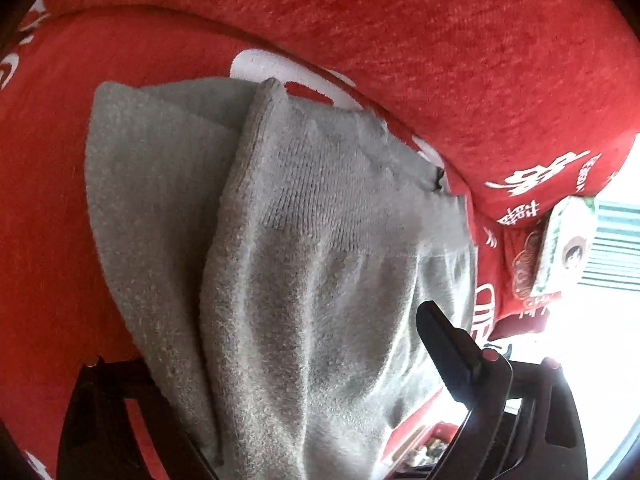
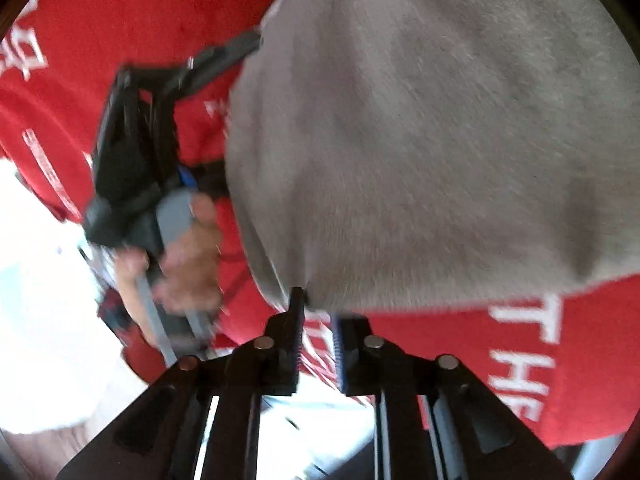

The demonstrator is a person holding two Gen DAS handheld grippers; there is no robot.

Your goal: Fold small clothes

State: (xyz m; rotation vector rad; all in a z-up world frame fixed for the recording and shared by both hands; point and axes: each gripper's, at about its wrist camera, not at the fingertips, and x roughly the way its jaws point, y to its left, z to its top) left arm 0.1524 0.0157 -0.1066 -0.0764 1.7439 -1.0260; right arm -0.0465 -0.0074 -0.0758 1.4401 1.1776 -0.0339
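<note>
A small grey knitted garment (image 1: 304,240) lies partly folded on a red plush cover (image 1: 120,60), one layer over another. It drapes across my left gripper (image 1: 304,420); only the right finger (image 1: 444,344) shows, the other is hidden under the cloth, so its state is unclear. In the right wrist view the grey garment (image 2: 432,140) fills the upper right. My right gripper (image 2: 316,312) has its jaws a little apart, at the garment's lower edge; the left fingertip touches the cloth. The left gripper body (image 2: 136,152) and the hand holding it show at left, blurred.
The red cover has white printed letters (image 2: 524,360) and rises into a cushion or backrest (image 1: 440,40) behind the garment. A printed packet (image 1: 564,248) lies at the right edge by a bright window area.
</note>
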